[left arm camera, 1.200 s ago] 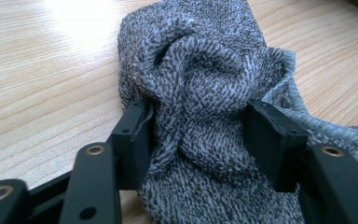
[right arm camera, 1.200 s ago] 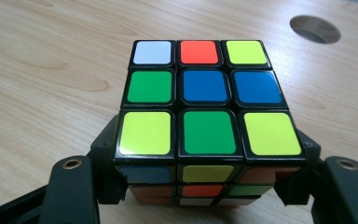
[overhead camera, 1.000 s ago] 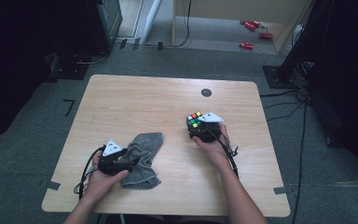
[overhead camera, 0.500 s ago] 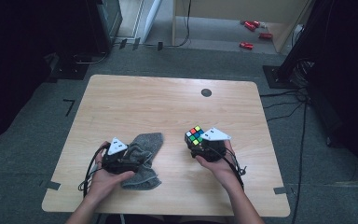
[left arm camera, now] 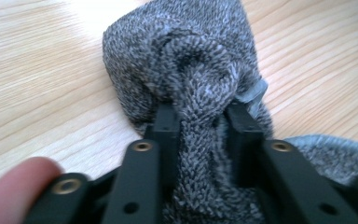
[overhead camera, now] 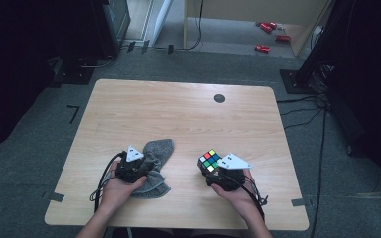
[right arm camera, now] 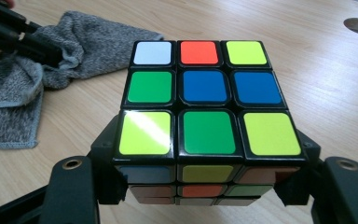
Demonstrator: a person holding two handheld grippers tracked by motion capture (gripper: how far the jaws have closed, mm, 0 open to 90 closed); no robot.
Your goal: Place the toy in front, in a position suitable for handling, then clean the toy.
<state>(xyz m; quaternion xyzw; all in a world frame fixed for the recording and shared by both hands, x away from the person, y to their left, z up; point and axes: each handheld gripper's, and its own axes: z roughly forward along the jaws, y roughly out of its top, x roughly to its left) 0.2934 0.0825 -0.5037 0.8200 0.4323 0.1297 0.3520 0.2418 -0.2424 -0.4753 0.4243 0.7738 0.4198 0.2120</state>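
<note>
**Wooden Table on Grey Floor, Dark Edges**

Pale wooden table (overhead camera: 178, 114) with rounded corners, a dark round spot (overhead camera: 220, 98) near the far edge. Grey carpet (overhead camera: 39, 148) beneath, marked with tape. Beyond, light wooden furniture (overhead camera: 258, 15), red objects (overhead camera: 268, 34), black cables (overhead camera: 307, 106).

1. The grey cloth (overhead camera: 155, 163) is a fuzzy, knitted-looking rag with a pale hemmed edge. It lies crumpled on the near left part of the wooden table, one fold bunched into a thick ridge and pinched between black jaws, the rest spilling loosely toward the near edge.
2. The puzzle cube (overhead camera: 209, 160) is a black-framed three-by-three with mixed stickers: white, red, yellow, green and blue on top. It sits level at the near right, clamped at both sides, well apart from the cloth.
</note>
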